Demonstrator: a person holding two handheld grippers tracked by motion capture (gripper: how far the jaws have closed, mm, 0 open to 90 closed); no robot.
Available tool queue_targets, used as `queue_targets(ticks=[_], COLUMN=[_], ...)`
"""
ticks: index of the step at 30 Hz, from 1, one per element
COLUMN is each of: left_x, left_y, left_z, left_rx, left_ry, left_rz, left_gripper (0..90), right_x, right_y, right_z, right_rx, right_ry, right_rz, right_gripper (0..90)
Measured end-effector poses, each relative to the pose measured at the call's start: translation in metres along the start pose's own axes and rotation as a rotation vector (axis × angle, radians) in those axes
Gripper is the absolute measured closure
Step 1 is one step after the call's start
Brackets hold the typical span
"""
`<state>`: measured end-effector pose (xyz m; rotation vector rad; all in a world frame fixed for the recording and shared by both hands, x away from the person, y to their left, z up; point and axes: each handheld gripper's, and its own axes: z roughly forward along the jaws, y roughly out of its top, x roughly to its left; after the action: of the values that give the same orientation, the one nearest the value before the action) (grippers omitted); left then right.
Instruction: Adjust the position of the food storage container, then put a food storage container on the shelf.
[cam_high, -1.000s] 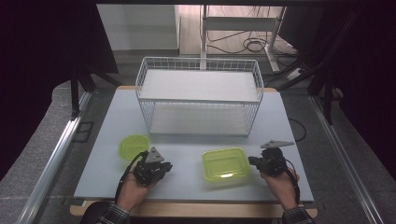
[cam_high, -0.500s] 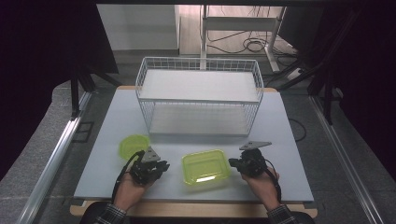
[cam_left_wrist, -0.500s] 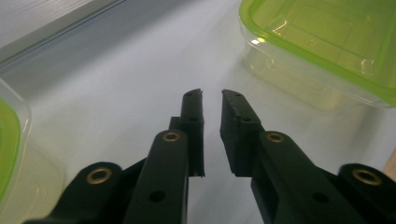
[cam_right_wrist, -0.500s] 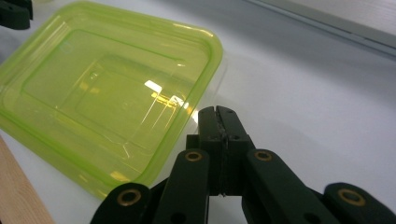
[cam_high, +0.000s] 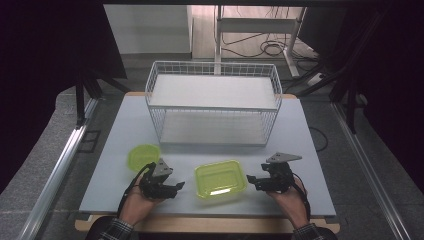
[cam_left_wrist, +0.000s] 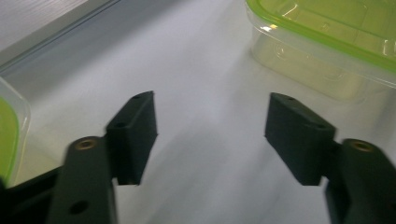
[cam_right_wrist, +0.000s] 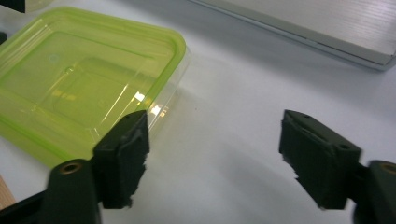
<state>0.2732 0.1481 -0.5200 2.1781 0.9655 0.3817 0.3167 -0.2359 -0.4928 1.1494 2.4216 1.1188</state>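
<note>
The square tub (cam_high: 220, 179), clear with a lime-green lid, is sitting on the white table (cam_high: 310, 135) near its front edge, between the two grippers and in front of the wire basket (cam_high: 212, 107). The left gripper (cam_high: 176, 187) is lying low on the table just left of the tub, pointing toward it, and its jaws have just been opening; in the left gripper view they are standing spread with nothing but bare tabletop between them, while the tub (cam_left_wrist: 327, 46) is showing ahead and to the upper right, apart from both pads. The right gripper (cam_high: 251, 181) is resting just right of the tub, also aimed at it, and its jaws too have just been opening; in the right gripper view they are standing wide apart over bare table, with the tub (cam_right_wrist: 79, 79) lying ahead at the left, its near corner just beside the left pad, though I cannot tell whether the two are touching. A round green-lidded tub (cam_high: 143, 156) is sitting just behind the left gripper, well apart from the square one. The person's hands are coming in from the bottom edge, each wrapped around its gripper.
</note>
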Motion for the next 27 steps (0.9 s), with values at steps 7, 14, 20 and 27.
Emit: queue_targets(ticks=[7,14,20,27], left_x=[0.0,0.002,0.002,0.0], left_y=[-0.001,-0.003,-0.004,-0.005], left_z=[0.002,0.003,0.006,0.009], left_rx=[-0.008,-0.05,-0.05,-0.025], left_ry=[0.008,-0.005,-0.001,0.012], left_rz=[-0.008,0.004,0.021,0.054], left_gripper=[8.0,4.0,3.8,3.8], right_x=[-0.001,0.001,0.003,0.006], right_y=[0.0,0.0,0.004,0.012], right_z=[0.002,0.005,0.008,0.014], right_rx=[-0.011,-0.01,-0.007,0.028], right_ry=[0.018,0.042,0.093,0.155], right_rz=[0.018,0.033,0.059,0.093], right_gripper=[8.7,5.7,5.8,7.7])
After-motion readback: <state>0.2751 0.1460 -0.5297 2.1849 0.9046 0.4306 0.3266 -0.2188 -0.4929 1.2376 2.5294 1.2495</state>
